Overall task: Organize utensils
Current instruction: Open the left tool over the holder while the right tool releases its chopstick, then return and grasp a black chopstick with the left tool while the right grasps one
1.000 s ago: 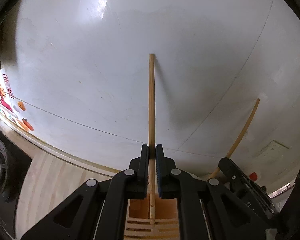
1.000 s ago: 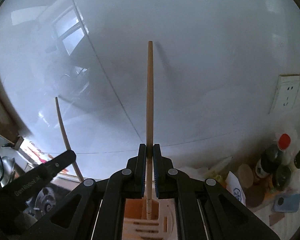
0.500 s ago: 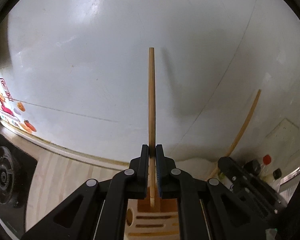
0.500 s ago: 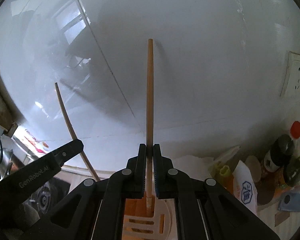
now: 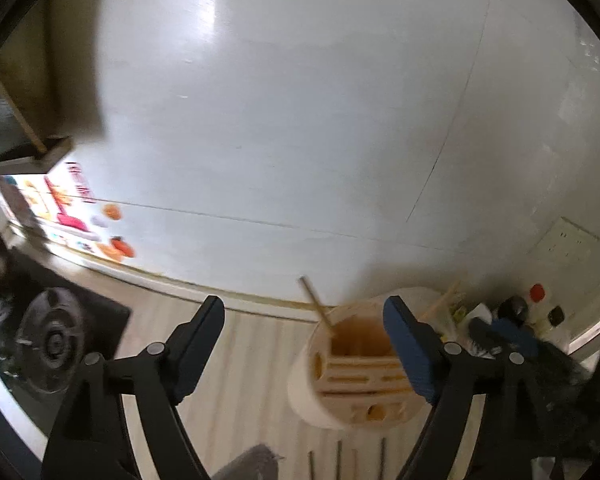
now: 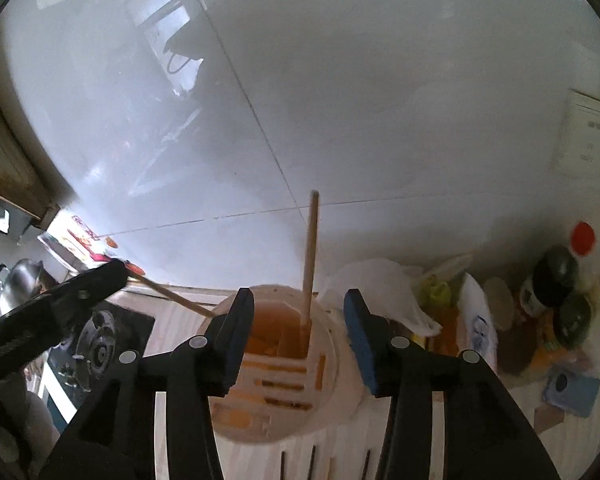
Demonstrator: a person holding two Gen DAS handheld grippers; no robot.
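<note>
Wooden chopsticks both released into pale slotted cylindrical utensil holder [image 6: 284,364]: upright light-wood chopstick [image 6: 310,256] standing in rear compartment, second light-wood chopstick [image 5: 317,304] leaning leftward over rim. Left gripper [image 5: 304,344] just opened wide, nothing between jaws, holder off to its right. Right gripper [image 6: 298,332] just opened partway, jaws astride holder, upright stick between them, untouched. Thin dark sticks [image 6: 312,460] lying on wooden counter [image 5: 244,360] below holder, long axes pointing toward grippers; judged next pick, right gripper nearer.

2 wooden chopsticks [image 6: 309,264] stand tilted in cream slotted utensil holder [image 6: 340,364] on pale wood counter.
</note>
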